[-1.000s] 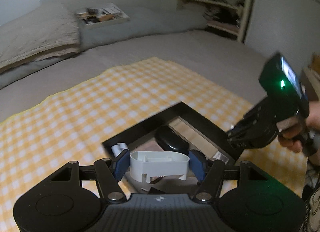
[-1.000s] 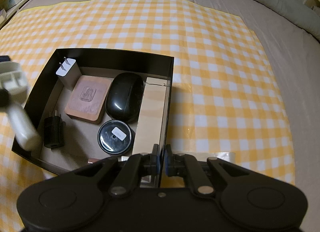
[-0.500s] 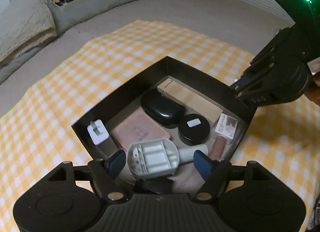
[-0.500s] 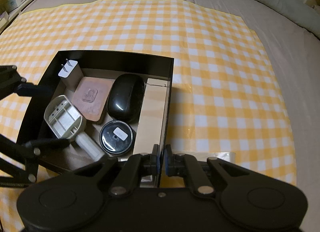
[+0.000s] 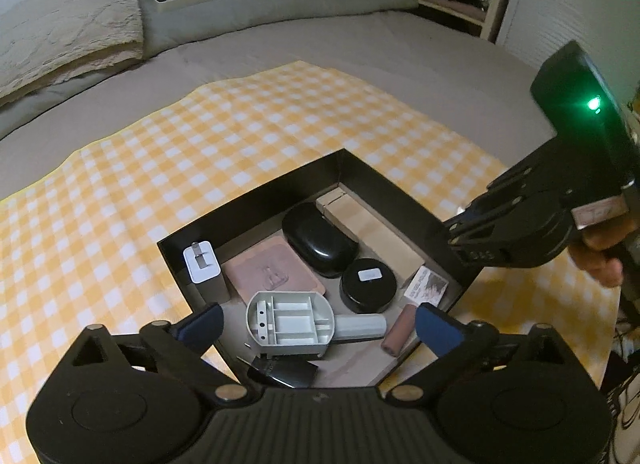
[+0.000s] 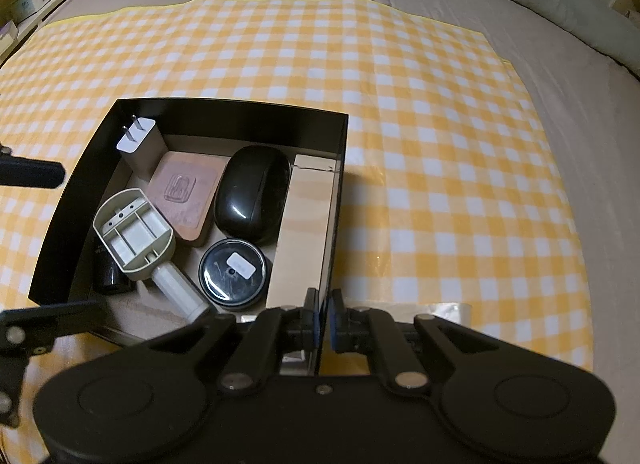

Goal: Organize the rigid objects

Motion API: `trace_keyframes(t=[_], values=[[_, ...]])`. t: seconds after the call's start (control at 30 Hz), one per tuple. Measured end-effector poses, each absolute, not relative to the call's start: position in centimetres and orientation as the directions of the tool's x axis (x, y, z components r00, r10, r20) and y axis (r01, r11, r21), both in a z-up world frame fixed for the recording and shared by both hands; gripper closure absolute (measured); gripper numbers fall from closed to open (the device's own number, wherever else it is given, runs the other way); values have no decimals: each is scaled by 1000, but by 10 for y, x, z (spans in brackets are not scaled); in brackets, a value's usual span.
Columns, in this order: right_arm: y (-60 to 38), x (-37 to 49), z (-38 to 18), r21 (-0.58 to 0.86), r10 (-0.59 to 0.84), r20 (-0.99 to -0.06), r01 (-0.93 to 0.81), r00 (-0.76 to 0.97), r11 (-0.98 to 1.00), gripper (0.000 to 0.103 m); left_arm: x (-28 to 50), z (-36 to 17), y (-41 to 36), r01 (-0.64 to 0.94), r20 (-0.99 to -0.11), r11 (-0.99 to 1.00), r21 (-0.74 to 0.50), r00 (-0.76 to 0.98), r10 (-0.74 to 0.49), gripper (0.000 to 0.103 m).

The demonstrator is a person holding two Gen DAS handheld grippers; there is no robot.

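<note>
Left tool [image 5: 316, 324]: jaws opening, spread wide over the near corner of the black box [image 5: 256, 199]; the blue pads touch nothing, and the grey plastic scoop-like part [image 5: 290, 322] lies between them on the box floor, free of both.
Grey plastic part: open ribbed side up, round handle pointing toward the black round tin [image 5: 368, 284]; in the right wrist view it rests partly over a small black charger [image 6: 106, 272].
White plug adapter [image 5: 202, 264]: upright in the box's left corner, prongs up, just beside the pink square pad [image 5: 272, 268].
Pink square pad: flat on the floor, between the adapter and the glossy black oval case [image 5: 318, 240].
Black oval case: beside the long pale wooden block [image 5: 372, 232], which lies along the right wall.
Black round tin: white sticker on its lid, near the block's near end.
Small printed card [image 5: 426, 288] and brown cylinder [image 5: 400, 330]: in the near right corner.
Right tool [image 6: 324, 322]: jaws pressed together, clamped on the thin right wall of the box at its near corner; a hand [image 5: 600, 254] grips its handle.
Box: sits on a yellow checked cloth [image 6: 440, 143] spread over the grey bed [image 5: 360, 39].
</note>
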State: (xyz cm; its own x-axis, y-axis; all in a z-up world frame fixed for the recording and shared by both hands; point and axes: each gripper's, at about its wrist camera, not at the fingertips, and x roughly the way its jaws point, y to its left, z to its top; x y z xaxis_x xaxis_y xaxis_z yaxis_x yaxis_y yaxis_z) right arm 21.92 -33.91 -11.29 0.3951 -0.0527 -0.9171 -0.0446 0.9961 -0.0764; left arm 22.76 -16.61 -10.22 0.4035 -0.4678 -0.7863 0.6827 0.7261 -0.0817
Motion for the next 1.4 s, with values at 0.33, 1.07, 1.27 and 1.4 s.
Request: trace_keyframes(t=[0.33,1.07,1.27,1.4], values=[[-338,218,-114,-73,-52,-917,-38,397,997,98,210,-84,-153,647,-777,756,-100,424,-466,0],[-338,216,-109,-86,-68,-907,-25,415,996,92,150,-28,-106,447,-680,876,-182,586,-441,0],[-339,187,-57,-21,-1,-840,-29,543,999,71,130,-18,-91,388,-647,910,-149,657,-386,0],[-332,154,-24,-11,20,-786,-46,618,999,62,118,-12,-82,358,-633,918,-171,674,-381,0]])
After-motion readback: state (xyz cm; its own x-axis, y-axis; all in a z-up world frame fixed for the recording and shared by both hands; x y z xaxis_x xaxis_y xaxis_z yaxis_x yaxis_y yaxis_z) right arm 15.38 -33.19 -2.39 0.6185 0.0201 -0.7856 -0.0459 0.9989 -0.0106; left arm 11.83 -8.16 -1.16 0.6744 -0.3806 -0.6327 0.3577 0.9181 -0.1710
